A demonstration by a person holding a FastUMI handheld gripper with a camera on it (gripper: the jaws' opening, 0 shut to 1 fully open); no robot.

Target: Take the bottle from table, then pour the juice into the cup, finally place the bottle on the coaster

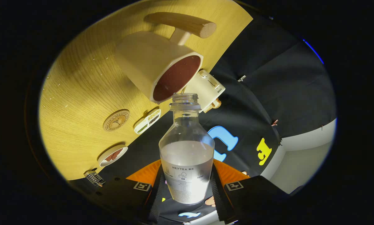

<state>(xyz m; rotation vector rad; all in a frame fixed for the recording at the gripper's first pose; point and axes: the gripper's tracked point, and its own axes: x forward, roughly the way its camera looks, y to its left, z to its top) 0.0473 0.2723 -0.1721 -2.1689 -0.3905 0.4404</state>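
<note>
We see warm bright light on wooden table [80, 93]; cup [155, 65] casts soft shadow across it. Booth wall stays dim. Bottle [187, 150] sharp, faint glare on its label. Gripper [187, 187] clamps bottle, fingers shadowed. Fisheye bends table edge, rim darkens.

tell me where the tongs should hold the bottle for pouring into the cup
On the bottle's straight lower body, one finger per side, as the tongs do now. The walls there are parallel; above, they taper to a narrow neck tipped at the cup.
</note>
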